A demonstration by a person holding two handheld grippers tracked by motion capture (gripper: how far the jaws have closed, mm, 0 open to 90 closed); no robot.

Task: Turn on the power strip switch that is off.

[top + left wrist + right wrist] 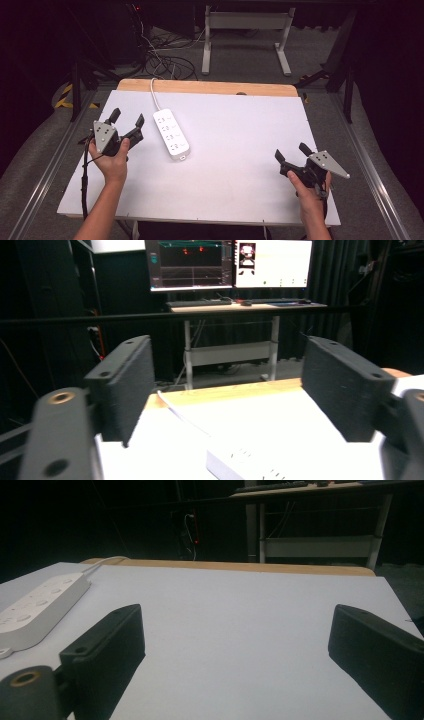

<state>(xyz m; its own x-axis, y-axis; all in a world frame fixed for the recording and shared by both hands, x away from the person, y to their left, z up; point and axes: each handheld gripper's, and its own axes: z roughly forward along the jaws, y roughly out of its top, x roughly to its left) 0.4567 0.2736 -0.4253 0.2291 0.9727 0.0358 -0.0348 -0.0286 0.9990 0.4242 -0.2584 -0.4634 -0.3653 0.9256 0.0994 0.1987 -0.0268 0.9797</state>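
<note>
Between hand-held grippers — power strip (pixel 171 134)

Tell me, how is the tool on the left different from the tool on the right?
The black left tool is held off the white table's left edge, beside the white power strip; the black right tool is near the table's right front corner, far from the strip. The left tool's grey three-cornered plate points toward the person; the right tool's points out to the right. Both have open jaws holding nothing.
</note>
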